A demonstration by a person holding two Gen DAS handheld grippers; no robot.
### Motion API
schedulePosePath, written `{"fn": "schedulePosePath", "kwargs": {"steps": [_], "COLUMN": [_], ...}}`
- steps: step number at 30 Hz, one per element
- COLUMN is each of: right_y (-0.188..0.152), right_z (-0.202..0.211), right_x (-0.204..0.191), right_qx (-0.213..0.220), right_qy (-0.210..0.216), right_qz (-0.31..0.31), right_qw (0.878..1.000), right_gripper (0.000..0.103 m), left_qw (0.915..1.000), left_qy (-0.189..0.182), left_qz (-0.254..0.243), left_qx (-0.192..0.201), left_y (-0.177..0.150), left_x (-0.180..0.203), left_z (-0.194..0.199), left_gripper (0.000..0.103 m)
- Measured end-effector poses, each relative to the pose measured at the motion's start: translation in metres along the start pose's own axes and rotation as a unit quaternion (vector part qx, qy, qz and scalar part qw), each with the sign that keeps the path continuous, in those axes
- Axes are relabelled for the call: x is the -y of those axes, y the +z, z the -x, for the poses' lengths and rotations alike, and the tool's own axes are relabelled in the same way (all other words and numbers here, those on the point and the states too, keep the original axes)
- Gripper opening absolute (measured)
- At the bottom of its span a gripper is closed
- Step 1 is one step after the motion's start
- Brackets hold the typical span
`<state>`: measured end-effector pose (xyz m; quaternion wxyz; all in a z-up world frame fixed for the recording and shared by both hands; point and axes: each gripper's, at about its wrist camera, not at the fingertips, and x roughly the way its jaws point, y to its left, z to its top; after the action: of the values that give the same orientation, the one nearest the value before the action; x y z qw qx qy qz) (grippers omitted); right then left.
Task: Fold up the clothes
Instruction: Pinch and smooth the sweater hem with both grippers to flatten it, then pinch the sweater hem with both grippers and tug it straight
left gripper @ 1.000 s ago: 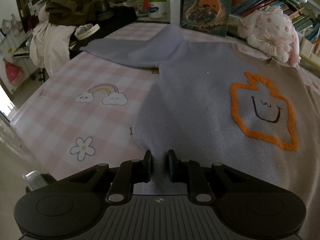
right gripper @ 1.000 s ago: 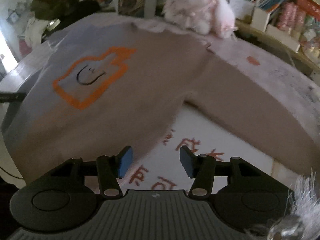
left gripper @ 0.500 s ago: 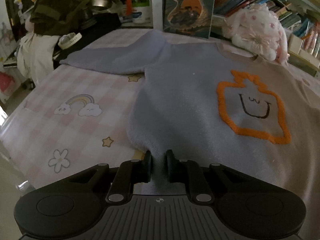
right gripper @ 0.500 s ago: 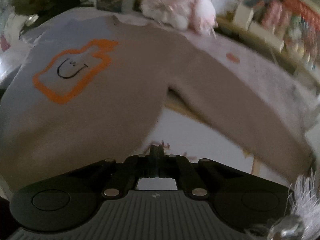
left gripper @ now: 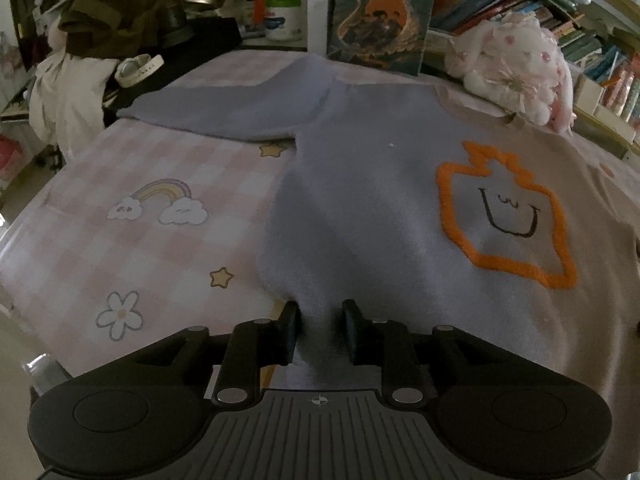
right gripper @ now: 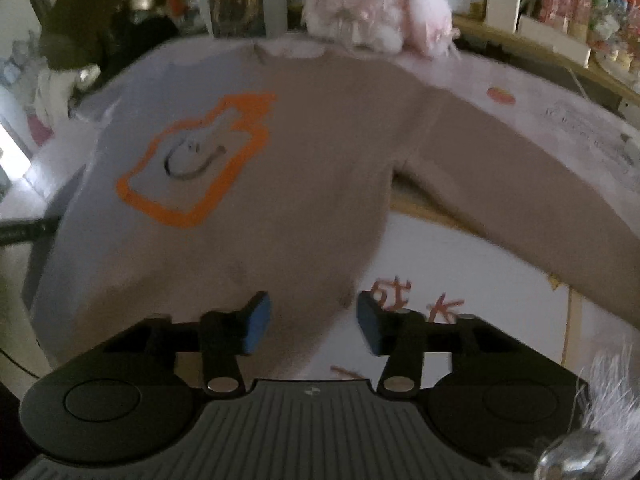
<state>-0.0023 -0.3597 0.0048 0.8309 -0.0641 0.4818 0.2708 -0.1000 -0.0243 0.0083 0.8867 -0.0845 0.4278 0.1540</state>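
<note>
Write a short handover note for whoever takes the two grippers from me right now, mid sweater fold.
Left gripper: shut on the near hem corner of the lilac-and-beige knit sweater with the orange outline motif.
Right gripper: open, fingers straddling the opposite hem corner, not yet gripping.
Sweater lies flat, face up, on the pink checked sheet, both sleeves spread out, collar towards the pink plush toy.
Done: nothing folded yet.
Left: close the right gripper, then likely fold sleeves and body.
</note>
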Motion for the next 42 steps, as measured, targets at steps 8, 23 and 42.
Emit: {"fn": "schedulePosePath", "kwargs": {"steps": [8, 23, 42], "right_y": [-0.008, -0.007, -0.023], "right_z": [-0.006, -0.005, 0.007], "right_x": [-0.020, -0.027, -0.063], "right_qx": [-0.006, 0.015, 0.015], "right_qy": [0.019, -0.044, -0.146], "right_qz": [0.057, 0.063, -0.117], "right_qw": [0.998, 0.997, 0.982], "right_gripper": [0.010, 0.009, 0.034], "left_qw": [0.9999, 0.9993, 0.9790], "left_qy": [0.003, -0.033, -0.163], "left_qz": [0.013, -0.017, -0.111], "left_qx": [0.002, -0.010, -0.050], "left_y": [0.007, 0.007, 0.046], "left_x": [-0.003, -0.007, -0.067], "left_z": [-0.006, -0.006, -0.028], "left_gripper": [0.014, 0.017, 0.049]}}
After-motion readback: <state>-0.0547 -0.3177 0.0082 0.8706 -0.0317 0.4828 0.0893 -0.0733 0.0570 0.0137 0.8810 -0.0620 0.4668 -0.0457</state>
